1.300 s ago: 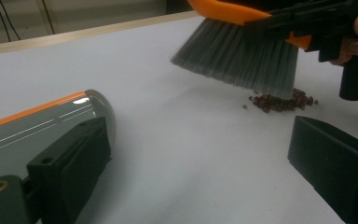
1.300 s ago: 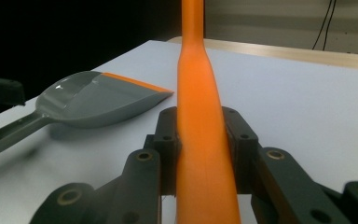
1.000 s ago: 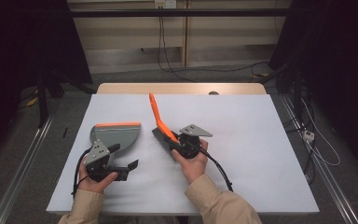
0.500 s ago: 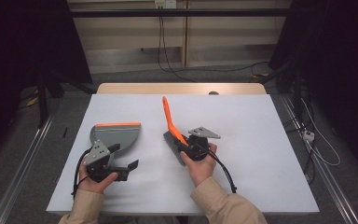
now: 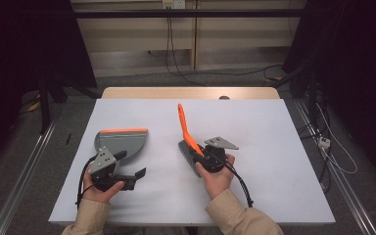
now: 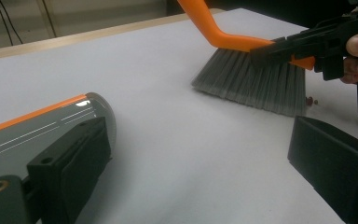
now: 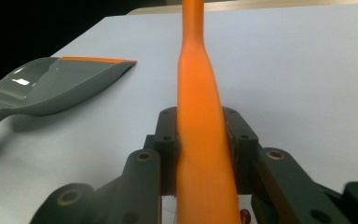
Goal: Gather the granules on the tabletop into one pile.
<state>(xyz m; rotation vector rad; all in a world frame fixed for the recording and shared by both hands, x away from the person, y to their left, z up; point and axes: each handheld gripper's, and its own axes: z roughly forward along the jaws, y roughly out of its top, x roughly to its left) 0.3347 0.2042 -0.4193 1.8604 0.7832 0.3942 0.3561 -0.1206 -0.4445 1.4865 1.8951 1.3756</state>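
Note:
A hand brush with an orange handle (image 5: 183, 122) and grey bristles (image 6: 256, 81) stands on the white table (image 5: 284, 142), its handle tilted up and away from me. My right gripper (image 5: 197, 152) is shut on the lower handle (image 7: 205, 140), the pads pressing both sides. A grey dustpan with an orange lip (image 5: 122, 139) lies flat at the left. My left gripper (image 5: 133, 164) rests at the pan's near edge, open. One jaw lies against the pan (image 6: 51, 135), the other stands far off it. A few small reddish bits (image 6: 310, 100) lie by the bristles.
A person's hands and beige sleeves (image 5: 232, 215) come in from the near edge. Black cables trail from both grippers (image 5: 242, 186). A wooden strip (image 5: 191, 93) borders the table's far side. Metal rails (image 5: 323, 161) and floor cables flank the table.
My right gripper has carried the brush to the right across the table, away from the dustpan. The left gripper and the dustpan have stayed put.

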